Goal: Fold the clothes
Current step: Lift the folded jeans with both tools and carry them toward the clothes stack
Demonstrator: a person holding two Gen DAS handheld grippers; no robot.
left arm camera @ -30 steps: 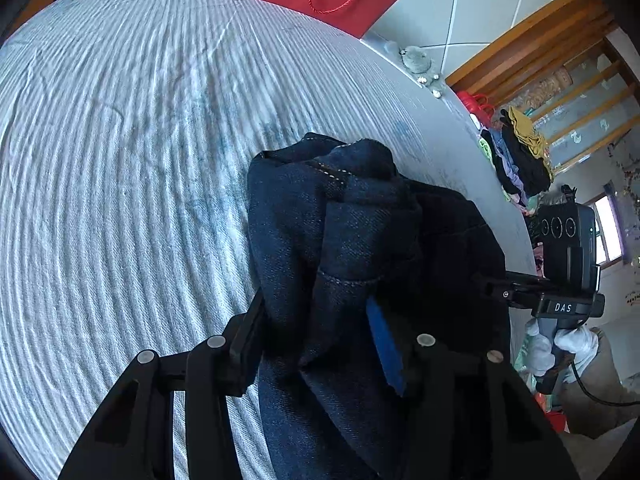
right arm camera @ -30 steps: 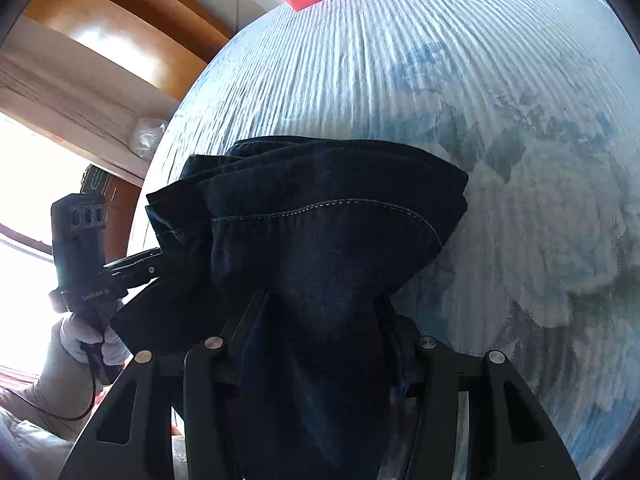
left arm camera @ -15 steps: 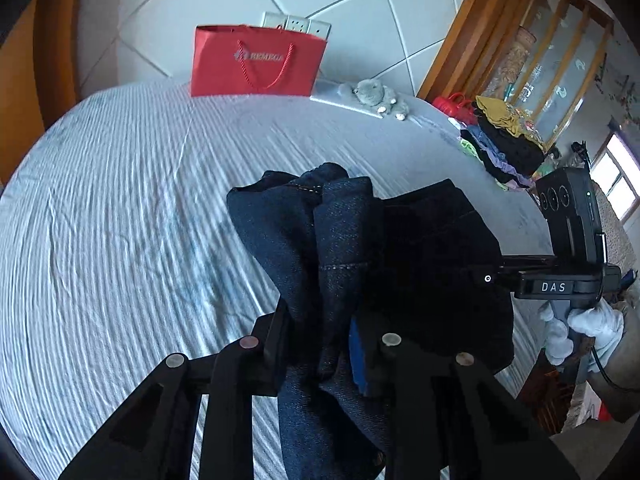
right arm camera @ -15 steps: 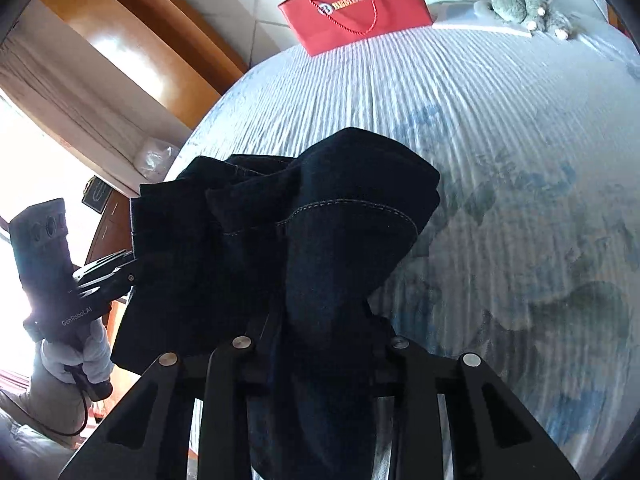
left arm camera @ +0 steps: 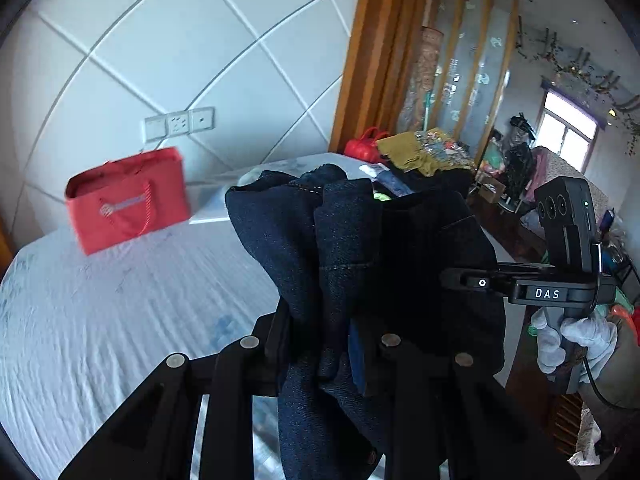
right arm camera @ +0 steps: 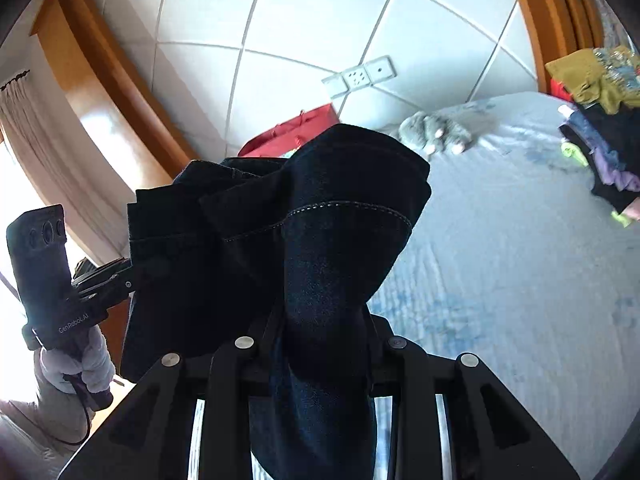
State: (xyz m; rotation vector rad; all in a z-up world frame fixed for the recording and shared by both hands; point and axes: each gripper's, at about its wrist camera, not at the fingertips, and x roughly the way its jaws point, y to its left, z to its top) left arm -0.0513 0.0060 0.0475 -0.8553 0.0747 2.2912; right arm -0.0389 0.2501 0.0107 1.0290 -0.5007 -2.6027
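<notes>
Dark blue jeans (left arm camera: 344, 248) hang bunched between both grippers, lifted above the pale blue bed (left arm camera: 100, 320). My left gripper (left arm camera: 324, 344) is shut on one end of the denim, which spills over and below the jaws. My right gripper (right arm camera: 320, 332) is shut on the other end of the jeans (right arm camera: 336, 216). In the left wrist view the right gripper (left arm camera: 452, 278) comes in from the right, clamped on the cloth. In the right wrist view the left gripper (right arm camera: 132, 270) comes in from the left, clamped on the cloth edge.
A red paper bag (left arm camera: 128, 200) stands on the bed by the white padded headboard. A grey plush toy (right arm camera: 436, 134) lies near the headboard. A pile of folded clothes (right arm camera: 600, 136) sits at the bed's right edge. A wooden partition (left arm camera: 384, 60) stands beyond.
Both grippers have risen and tilted up with the jeans, so the views now show the headboard wall and room rather than mostly bed. Both grips have stayed shut.
</notes>
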